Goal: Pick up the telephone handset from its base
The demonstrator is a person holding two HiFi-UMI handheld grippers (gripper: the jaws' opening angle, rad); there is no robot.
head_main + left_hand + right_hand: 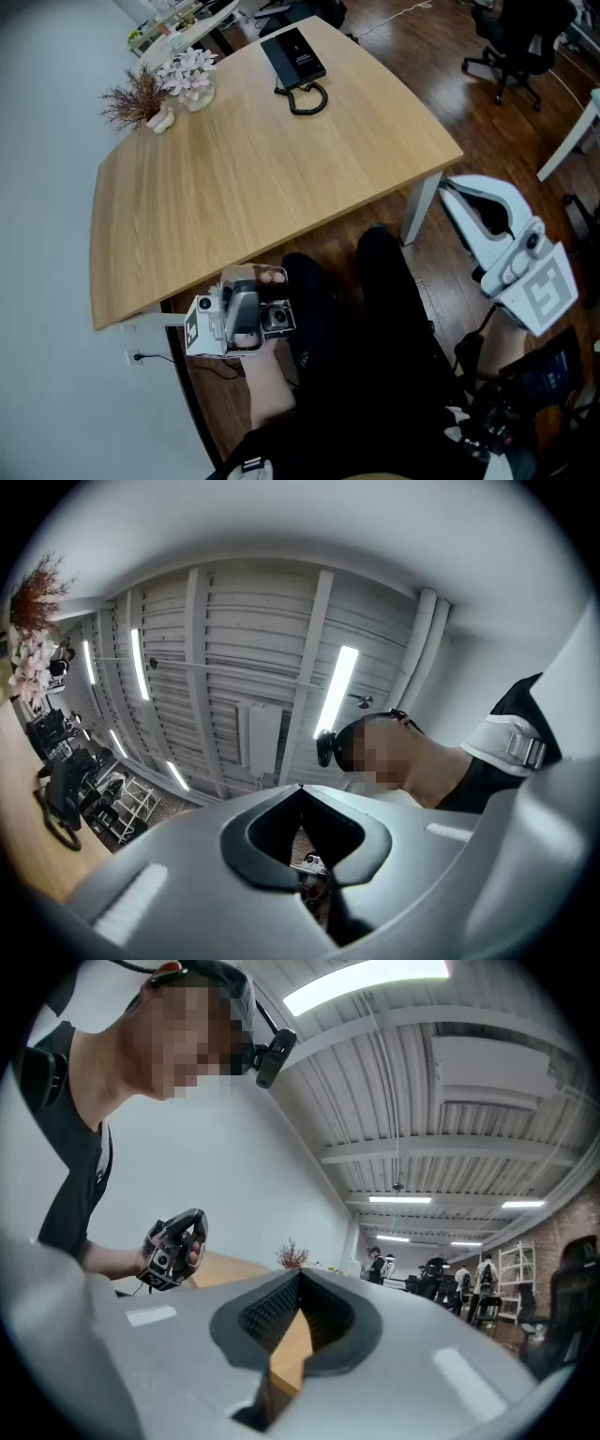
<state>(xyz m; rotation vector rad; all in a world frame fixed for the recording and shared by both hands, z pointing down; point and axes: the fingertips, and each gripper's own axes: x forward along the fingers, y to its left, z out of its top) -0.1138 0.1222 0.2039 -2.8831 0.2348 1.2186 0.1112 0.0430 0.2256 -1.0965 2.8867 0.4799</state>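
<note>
The left gripper (pixel 236 317) hangs below the near edge of the counter (pixel 244 187), tipped upward with its fingers clenched on nothing. The telephone (pixel 294 56) sits well apart at the far edge, its coiled cord (pixel 308 98) trailing just beside the base. The handset is probably light, rigid, smooth plastic, best pinched across its slim middle and lifted gently against the cord's tug. The right gripper (pixel 461 193), off the counter's right corner, is likewise clenched and empty.
</note>
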